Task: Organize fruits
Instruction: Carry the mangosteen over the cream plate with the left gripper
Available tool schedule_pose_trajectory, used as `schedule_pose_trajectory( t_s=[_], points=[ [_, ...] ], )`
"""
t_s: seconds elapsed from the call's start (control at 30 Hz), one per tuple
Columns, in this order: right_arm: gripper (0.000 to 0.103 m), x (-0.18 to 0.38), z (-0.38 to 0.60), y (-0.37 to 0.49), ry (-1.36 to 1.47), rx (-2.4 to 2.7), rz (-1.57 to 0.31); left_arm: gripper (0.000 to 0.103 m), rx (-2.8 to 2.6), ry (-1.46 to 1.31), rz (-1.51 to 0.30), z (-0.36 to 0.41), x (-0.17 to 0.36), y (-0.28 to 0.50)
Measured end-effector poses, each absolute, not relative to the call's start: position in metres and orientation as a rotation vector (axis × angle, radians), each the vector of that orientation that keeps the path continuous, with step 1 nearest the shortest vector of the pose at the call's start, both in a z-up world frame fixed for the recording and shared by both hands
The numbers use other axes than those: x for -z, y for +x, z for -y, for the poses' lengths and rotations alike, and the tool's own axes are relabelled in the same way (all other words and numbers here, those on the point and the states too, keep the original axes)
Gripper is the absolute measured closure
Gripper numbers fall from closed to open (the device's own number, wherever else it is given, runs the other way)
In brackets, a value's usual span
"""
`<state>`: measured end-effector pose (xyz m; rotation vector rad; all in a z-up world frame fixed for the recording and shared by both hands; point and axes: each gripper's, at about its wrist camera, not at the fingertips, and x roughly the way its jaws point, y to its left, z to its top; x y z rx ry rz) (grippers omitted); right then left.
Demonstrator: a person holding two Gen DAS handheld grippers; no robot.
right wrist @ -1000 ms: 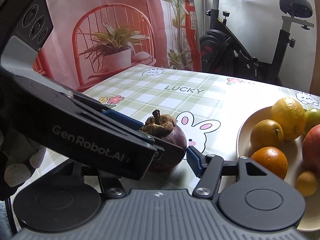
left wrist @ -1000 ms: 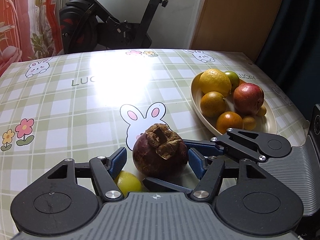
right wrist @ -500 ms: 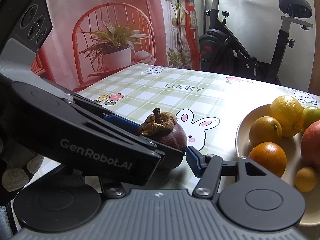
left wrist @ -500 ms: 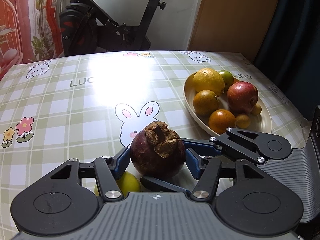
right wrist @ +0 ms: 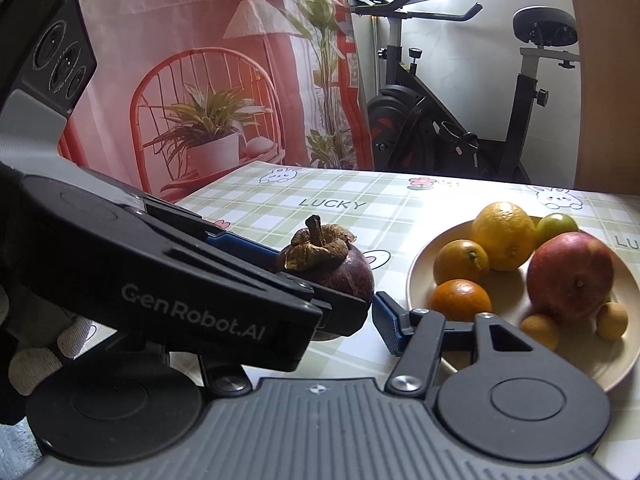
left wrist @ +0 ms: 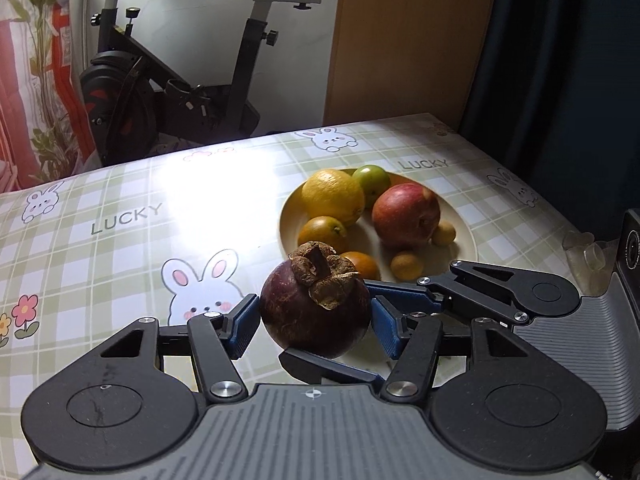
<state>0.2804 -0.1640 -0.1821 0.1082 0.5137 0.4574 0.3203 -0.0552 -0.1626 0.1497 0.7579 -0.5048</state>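
Since a second ago the mangosteen [left wrist: 315, 307] has come up off the tablecloth [left wrist: 120, 256] and closer to the plate [left wrist: 466, 236]. The left gripper [left wrist: 314, 322], its jaws having just closed, and the right gripper [right wrist: 360, 312] both clench it, left of the plate. Best to carry it level over the rim, setting down in the bare near part. The right gripper's left pad is hidden behind the other tool.

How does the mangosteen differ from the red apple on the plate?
The mangosteen is dark purple with a dry brown cap; the apple is red with no cap. The mangosteen is between gripper fingers, short of the plate; the apple lies on it among other fruit. Both are round.
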Motion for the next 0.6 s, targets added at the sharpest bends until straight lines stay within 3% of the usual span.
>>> schedule_pose_trajectory(
  t_s=[0.6],
  points=[
    [0.042, 0.179, 0.283, 0.257, 0.177, -0.271, -0.488, 0.04, 0.664, 0.211, -0.791, 0.178, 0.176, 0.341]
  ],
)
